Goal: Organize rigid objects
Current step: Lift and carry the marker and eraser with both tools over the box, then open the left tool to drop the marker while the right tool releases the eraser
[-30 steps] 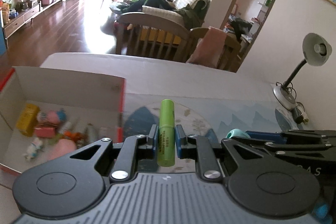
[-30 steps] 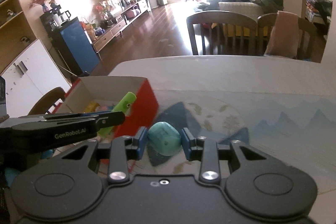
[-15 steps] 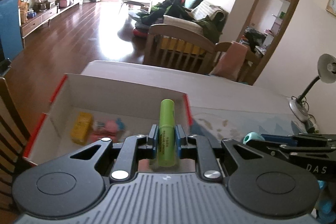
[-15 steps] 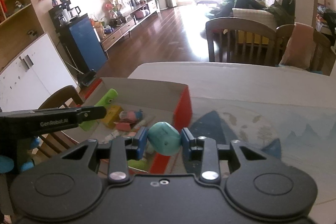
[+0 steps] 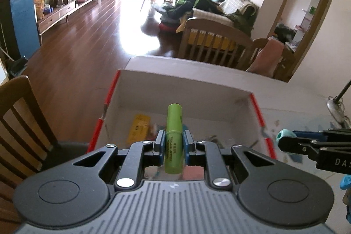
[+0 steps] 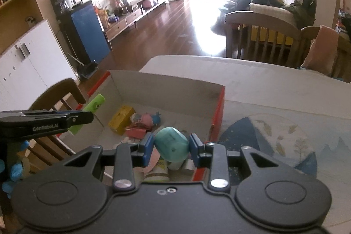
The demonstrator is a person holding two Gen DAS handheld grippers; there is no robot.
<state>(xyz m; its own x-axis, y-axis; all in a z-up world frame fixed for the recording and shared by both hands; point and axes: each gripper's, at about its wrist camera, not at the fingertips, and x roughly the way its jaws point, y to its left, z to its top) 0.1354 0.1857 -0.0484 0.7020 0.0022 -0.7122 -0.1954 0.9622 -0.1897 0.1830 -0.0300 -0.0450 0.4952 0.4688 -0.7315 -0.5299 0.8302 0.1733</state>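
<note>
Both grippers are loaded and held over the cardboard box. Nearest the left wrist camera, the left gripper (image 5: 173,143) is clamped on a green lip balm tube (image 5: 174,137), which is gripped at its lower half and points forward above the open box (image 5: 186,89). In the right wrist view, the right gripper (image 6: 171,147) is closed around a teal egg-shaped toy (image 6: 172,147), pinched between the blue pads (image 6: 147,147); it is poised above the near right corner of the box, just inside the red edge (image 6: 218,115).

Below and beyond the fingers, items already collected are seen on the box floor: a yellow block (image 6: 121,118), a pink figure (image 6: 144,120) and a red piece (image 6: 137,133), lying close together. Other small things closer to the camera are partly hidden by the gripper body and cannot be identified. To the right of the box, a printed table mat (image 6: 274,135) is spread on the white table (image 6: 263,74). Farther off, wooden chairs (image 6: 261,36) are drawn up at the far edge of the table.

The step in hand is judged to be the drop-off of the two carried objects. For the next move, each load should be lowered inside the walls and the jaws then opened, preferably over a free patch of floor, so that neither the tube nor the rounded toy can bounce or roll over the low rim.
</note>
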